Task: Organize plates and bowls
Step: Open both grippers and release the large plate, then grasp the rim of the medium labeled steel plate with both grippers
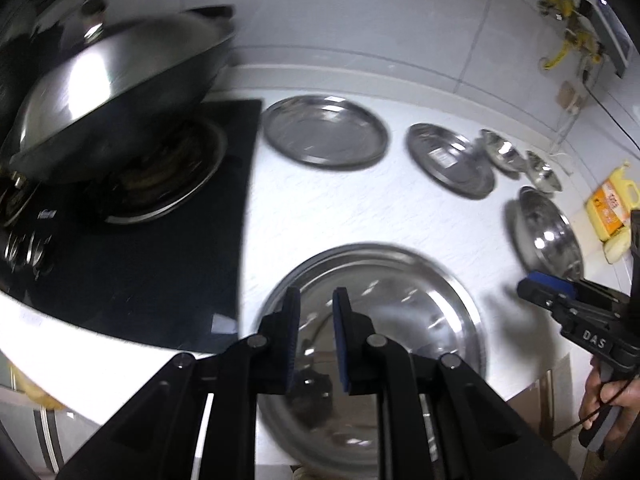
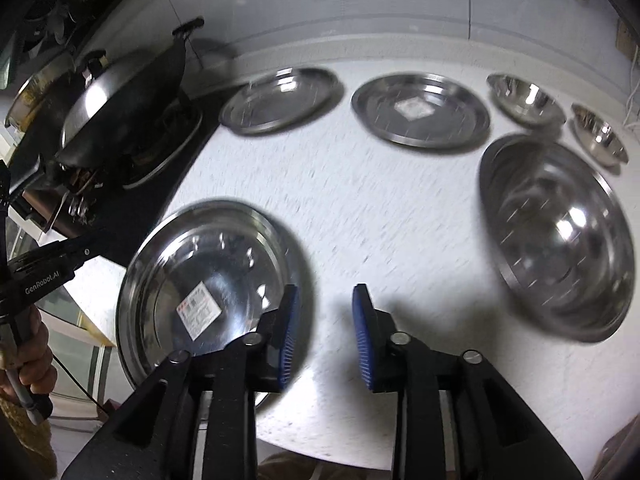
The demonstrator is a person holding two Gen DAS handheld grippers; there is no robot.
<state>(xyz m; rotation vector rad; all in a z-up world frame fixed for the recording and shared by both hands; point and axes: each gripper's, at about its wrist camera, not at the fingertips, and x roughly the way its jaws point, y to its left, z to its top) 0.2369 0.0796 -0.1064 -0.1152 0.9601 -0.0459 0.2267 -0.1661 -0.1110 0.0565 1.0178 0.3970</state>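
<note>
Steel dishes lie on a white counter (image 2: 360, 208). A large near plate (image 1: 400, 292) (image 2: 192, 256) with a label sits at the front left. Two plates (image 2: 280, 100) (image 2: 420, 110) lie at the back; they also show in the left wrist view (image 1: 326, 132) (image 1: 450, 160). A large bowl (image 2: 560, 236) (image 1: 544, 236) sits at the right, two small bowls (image 2: 524, 98) (image 2: 598, 136) behind it. My left gripper (image 1: 316, 304) hovers open and empty over the near plate. My right gripper (image 2: 325, 300) is open and empty above bare counter, between the near plate and the large bowl.
A lidded wok (image 1: 112, 92) (image 2: 124, 96) stands on a black gas hob (image 1: 152, 264) at the left. A yellow bottle (image 1: 612, 204) stands at the far right by the tiled wall. The counter's front edge runs just below the near plate.
</note>
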